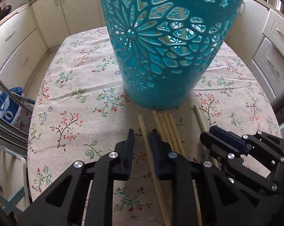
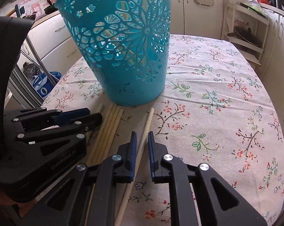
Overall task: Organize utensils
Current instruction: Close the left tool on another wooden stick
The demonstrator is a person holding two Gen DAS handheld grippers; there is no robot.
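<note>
Both claws straddled single chopsticks, jaws narrow, not visibly pinching.
Left gripper [image 1: 142,141] and right gripper [image 2: 142,143] each bracketed one light, stiff, slippery chopstick [image 2: 142,146]; grip mid-shaft, basket [image 2: 123,47] at twelve o'clock.

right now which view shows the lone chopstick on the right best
The right wrist view: the lone chopstick runs nearly whole between the right tongs, apart from the bundle. In the left wrist view the right tongs cover most of it; only its far end shows.
</note>
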